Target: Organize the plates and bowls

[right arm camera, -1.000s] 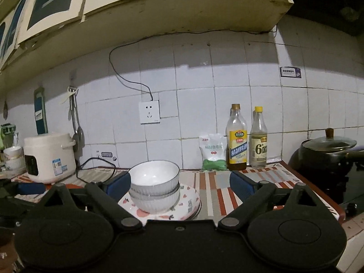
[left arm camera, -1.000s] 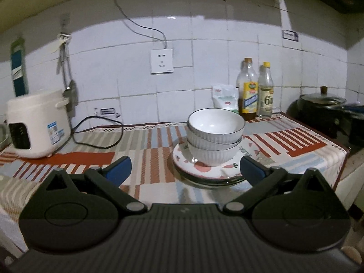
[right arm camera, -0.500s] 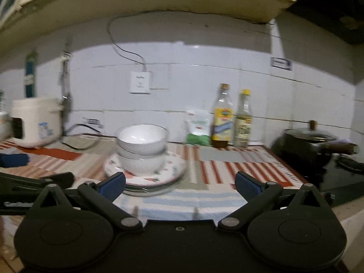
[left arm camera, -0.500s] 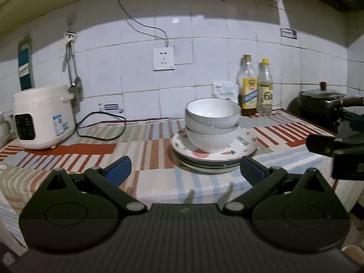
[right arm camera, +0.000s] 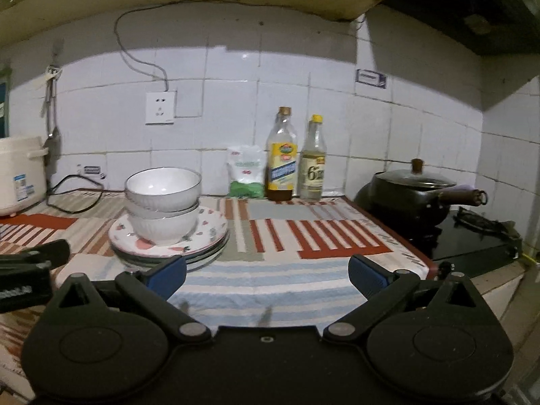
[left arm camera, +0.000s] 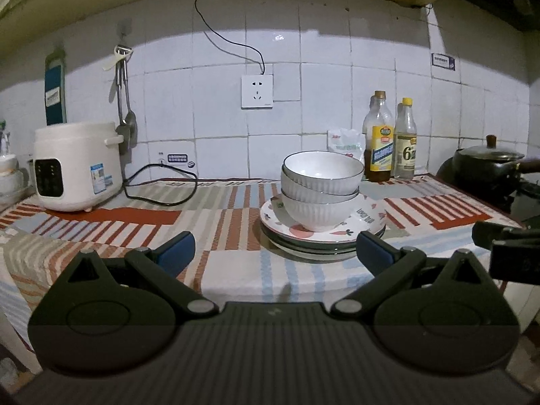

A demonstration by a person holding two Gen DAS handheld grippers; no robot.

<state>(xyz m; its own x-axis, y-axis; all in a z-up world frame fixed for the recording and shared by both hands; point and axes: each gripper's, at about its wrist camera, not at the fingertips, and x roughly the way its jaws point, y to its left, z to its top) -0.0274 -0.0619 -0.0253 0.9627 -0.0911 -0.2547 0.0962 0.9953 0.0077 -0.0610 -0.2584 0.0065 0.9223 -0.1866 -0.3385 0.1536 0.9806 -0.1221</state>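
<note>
White tiled wall (left arm camera: pixel 219 108), striped counter cloth (right arm camera: pixel 303 236), seemingly dim light.

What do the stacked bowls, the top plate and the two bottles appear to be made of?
Bowls: probably glazed ceramic, glossy white with ribbed sides.
Top plate: likely glazed ceramic, printed pattern under a shine.
Bottles: clear glass or plastic, see-through; which one is uncertain.

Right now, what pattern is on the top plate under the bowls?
White top plate with pink fruit and small green-and-orange prints; clearest in the left wrist view.
</note>
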